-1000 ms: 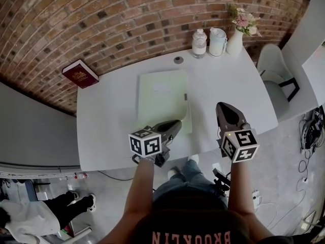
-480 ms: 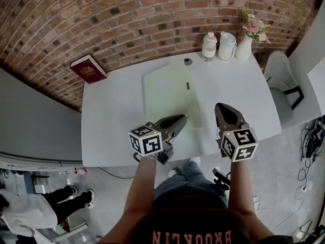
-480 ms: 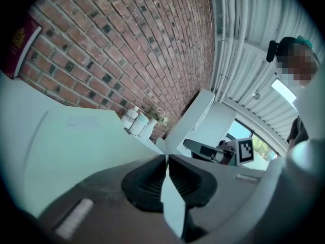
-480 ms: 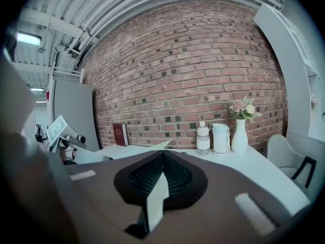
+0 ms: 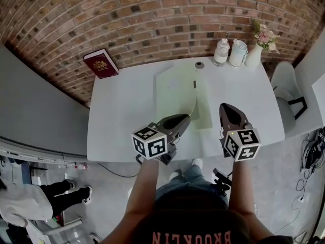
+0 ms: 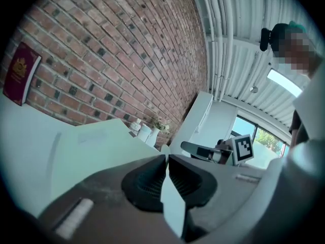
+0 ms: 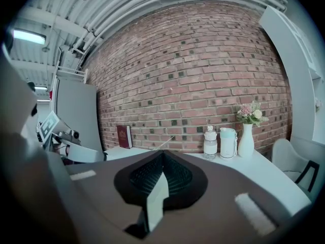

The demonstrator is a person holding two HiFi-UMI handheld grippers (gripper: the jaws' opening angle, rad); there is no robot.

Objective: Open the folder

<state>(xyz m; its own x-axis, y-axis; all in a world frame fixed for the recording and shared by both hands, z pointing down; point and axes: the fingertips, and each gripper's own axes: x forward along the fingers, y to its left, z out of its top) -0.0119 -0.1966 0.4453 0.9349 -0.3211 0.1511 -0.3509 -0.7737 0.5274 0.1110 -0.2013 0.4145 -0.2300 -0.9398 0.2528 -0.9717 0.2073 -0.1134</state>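
Well, the white table [image 5: 122, 126] carries the pale green folder [image 5: 175, 93] at its middle, toward the far edge. My left gripper [image 5: 187, 118] has its jaws pinched on the folder's front cover, whose near right corner stands raised. My right gripper [image 5: 226, 108] hovers above the near edge, jaws together, holding nothing.

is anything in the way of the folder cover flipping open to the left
Nothing visible is. The left gripper pinches the cover at its near right corner, and the table left of the folder is bare. The book stands by the wall at the far left corner, well apart.
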